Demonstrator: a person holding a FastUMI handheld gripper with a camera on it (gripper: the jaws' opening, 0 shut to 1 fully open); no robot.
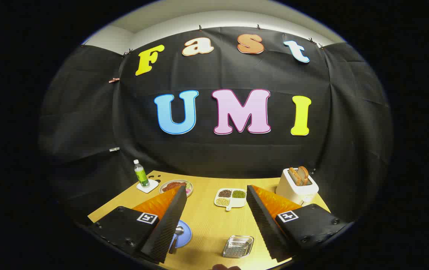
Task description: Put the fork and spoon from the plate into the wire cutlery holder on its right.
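While the gripper (pixel 216 195) hangs above the wooden table (pixel 207 221), we see its fingers spread wide, holding nothing. Between them, low down, sits the wire cutlery holder (pixel 238 246), and to its left the blue plate (pixel 181 234) carries a spoon (pixel 177 232), partly hidden by the left finger; we cannot make out the fork. Beyond the fingertips lie a divided dish of beans (pixel 230 197), a plate of food (pixel 177 185), a bottle (pixel 141 174) and a toaster (pixel 296 183) holding bread.
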